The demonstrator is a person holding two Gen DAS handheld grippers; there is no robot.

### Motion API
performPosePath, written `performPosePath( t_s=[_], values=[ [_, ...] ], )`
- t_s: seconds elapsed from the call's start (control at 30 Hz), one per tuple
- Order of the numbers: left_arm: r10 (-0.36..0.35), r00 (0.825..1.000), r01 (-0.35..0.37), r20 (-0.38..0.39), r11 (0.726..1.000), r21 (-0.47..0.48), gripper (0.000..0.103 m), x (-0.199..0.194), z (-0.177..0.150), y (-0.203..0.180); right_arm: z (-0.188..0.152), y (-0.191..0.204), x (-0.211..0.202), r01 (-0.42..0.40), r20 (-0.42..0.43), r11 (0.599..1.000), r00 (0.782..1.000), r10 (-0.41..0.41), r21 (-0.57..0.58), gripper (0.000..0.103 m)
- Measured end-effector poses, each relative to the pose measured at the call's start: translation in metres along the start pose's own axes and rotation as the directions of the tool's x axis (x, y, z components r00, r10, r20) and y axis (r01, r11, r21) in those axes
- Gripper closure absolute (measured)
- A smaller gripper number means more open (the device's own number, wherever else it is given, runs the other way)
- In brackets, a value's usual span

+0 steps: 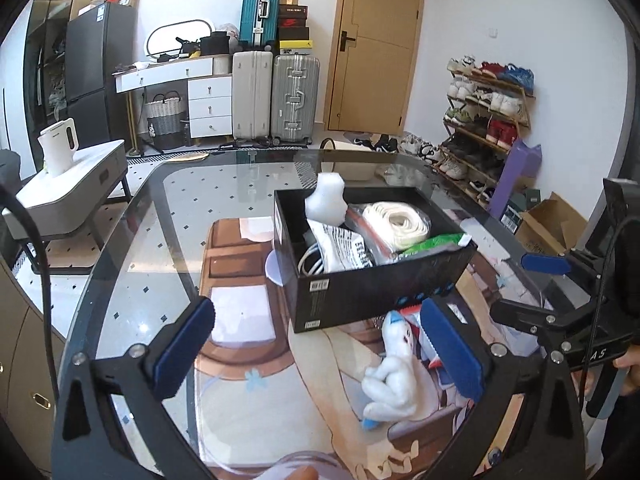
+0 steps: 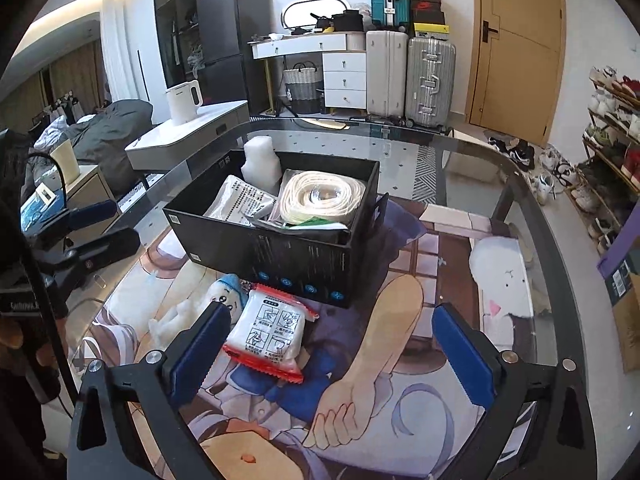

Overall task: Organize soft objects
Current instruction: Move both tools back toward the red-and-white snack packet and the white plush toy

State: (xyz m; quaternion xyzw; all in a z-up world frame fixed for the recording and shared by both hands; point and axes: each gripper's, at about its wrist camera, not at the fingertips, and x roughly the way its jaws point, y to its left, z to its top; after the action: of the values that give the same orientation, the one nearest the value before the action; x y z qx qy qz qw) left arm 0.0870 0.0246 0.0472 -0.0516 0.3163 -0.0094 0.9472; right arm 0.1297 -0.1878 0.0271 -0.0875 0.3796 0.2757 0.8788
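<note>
A black box [image 2: 276, 252] sits on a glass worktop [image 2: 516, 184] laid over a printed cartoon mat [image 2: 384, 344], and everything here is placed relative to that box. Inside it are a coil of white rope [image 2: 320, 196] in clear wrap, a white printed pouch [image 2: 240, 200], a green-edged packet [image 2: 316, 224] and a lump of white foam [image 2: 260, 160] standing at the far corner. Just in front of the box's near wall lie two soft things still outside it: a white plush toy [image 1: 390, 376] with a blue tip, and a red-edged white packet [image 2: 268, 332] printed with instruction drawings, which touches the toy's side. The left gripper [image 1: 316, 356] hovers in front of the box with its jaws spread wide and holding nothing; the plush toy lies between them, close against the right blue pad (whether it touches the pad cannot be told). The right gripper [image 2: 332, 352] also has its jaws wide apart and empty; the red-edged packet lies between them, just beside the left pad, with the plush toy peeking out behind that pad. Well beyond the box, against the far wall, stand suitcases [image 2: 408, 76] and a wooden door [image 2: 520, 40].
</note>
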Motion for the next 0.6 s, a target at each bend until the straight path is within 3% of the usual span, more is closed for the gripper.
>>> performPosePath(
  t_s=[0.6],
  values=[
    [0.025,0.998,-0.025,-0.061,1.000,-0.003,0.000,0.019,-0.030,0.001,-0.016,0.017,0.036,-0.010,-0.095,1.000,0.995,0.009,-0.015,0.001]
  ],
)
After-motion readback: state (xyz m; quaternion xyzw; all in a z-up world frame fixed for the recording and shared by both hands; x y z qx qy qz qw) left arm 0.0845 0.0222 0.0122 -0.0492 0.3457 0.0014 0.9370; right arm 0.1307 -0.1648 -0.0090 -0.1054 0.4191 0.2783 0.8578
